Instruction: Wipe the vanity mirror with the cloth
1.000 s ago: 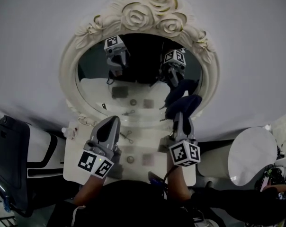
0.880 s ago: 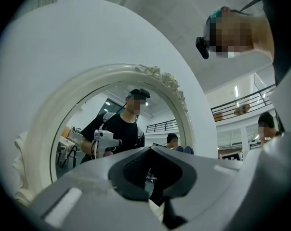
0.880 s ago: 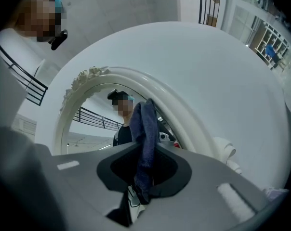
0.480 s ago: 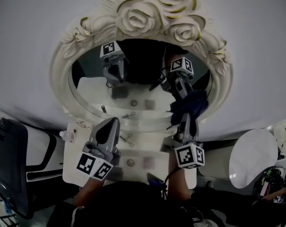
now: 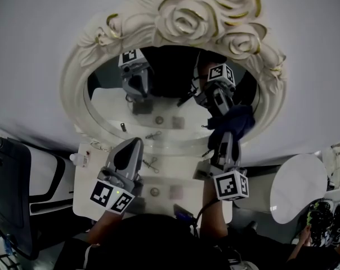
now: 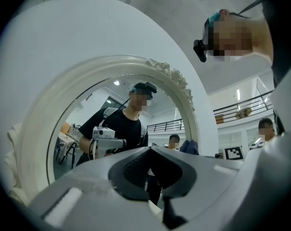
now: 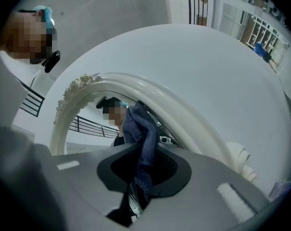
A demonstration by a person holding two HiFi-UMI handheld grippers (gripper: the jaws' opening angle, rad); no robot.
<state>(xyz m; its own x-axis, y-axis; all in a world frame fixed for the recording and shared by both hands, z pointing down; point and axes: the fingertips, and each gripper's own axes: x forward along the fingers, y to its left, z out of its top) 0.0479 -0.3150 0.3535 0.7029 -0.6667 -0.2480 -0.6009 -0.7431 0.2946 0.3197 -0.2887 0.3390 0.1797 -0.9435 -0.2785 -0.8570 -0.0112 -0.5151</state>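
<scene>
No text, label, brand or number can be read anywhere.

cloth [image 5: 233, 122] against mirror [image 5: 159, 103] right side | left claw [image 5: 129, 148] before mirror

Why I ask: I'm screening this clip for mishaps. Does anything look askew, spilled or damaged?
Nothing stands out. The dark blue cloth hangs clamped in the right gripper against the vanity mirror's right side. The ornate rose frame looks intact, and the left gripper is shut, empty, off the glass.
</scene>
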